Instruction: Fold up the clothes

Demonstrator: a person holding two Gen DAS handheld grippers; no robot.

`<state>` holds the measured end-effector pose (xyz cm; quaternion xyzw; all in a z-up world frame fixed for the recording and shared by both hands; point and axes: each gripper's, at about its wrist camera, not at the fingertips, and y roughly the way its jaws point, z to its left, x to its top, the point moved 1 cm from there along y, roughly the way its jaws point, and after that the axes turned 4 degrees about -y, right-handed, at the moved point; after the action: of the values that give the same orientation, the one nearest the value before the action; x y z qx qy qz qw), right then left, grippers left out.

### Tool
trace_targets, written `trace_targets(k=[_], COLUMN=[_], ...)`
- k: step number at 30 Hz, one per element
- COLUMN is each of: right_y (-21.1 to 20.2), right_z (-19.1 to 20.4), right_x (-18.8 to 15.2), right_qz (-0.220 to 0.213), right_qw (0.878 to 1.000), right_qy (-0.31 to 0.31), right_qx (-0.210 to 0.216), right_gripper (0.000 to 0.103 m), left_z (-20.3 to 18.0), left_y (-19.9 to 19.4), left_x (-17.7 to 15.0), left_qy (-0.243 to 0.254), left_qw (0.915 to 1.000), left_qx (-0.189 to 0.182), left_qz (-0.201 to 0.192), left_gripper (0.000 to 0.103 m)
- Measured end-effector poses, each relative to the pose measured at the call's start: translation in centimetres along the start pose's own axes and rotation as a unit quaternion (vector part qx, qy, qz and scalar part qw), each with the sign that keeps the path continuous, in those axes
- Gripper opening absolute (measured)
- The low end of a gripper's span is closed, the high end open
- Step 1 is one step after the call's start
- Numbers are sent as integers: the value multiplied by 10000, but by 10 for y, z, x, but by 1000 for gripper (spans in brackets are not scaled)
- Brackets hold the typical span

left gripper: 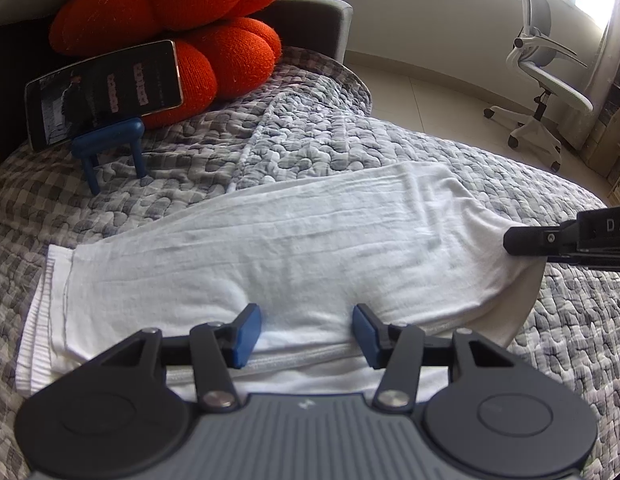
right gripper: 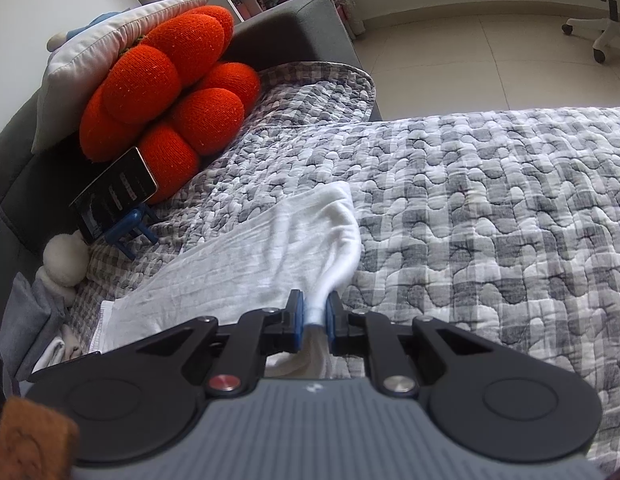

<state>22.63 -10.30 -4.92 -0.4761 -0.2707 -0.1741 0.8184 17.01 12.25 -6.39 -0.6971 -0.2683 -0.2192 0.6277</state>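
A white garment (left gripper: 290, 248) lies folded into a long strip across the grey checked quilt (left gripper: 390, 148). My left gripper (left gripper: 306, 332) is open over the strip's near edge, its blue pads (left gripper: 246, 336) resting on the cloth with a stitched hem between them. My right gripper (right gripper: 314, 312) is shut on the strip's right end, which it has bunched and raised a little off the quilt (right gripper: 490, 220). The white garment (right gripper: 270, 248) stretches away from it to the left. In the left wrist view the right gripper (left gripper: 514, 240) comes in from the right edge, with the cloth pulled up to its tip.
An orange knitted cushion (left gripper: 170, 24) leans at the back left with a phone (left gripper: 102, 92) on a small blue stand (left gripper: 110, 148) in front of it. A white office chair (left gripper: 546, 80) stands on the tiled floor beyond the bed. A white plush toy (right gripper: 66, 260) sits at the left.
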Motion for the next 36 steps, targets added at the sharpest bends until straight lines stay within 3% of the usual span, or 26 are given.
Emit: trace_targets(k=[7, 19, 36], right_y=[6, 3, 0], right_z=[-7, 13, 9], right_x=[-2, -3, -1], right_qz=[101, -149, -162], right_qw=[9999, 9991, 9992], right_qy=[122, -390, -311], right_qx=[-58, -123, -194], right_gripper=[20, 14, 14], left_z=[-1, 7, 2], left_y=[-1, -6, -5], left_x=[0, 4, 3], left_qy=[4, -295, -224], left_qw=[10000, 9994, 9995], left_qx=[18, -152, -201], left_qz=[-5, 48, 137], left_gripper=[53, 54, 56])
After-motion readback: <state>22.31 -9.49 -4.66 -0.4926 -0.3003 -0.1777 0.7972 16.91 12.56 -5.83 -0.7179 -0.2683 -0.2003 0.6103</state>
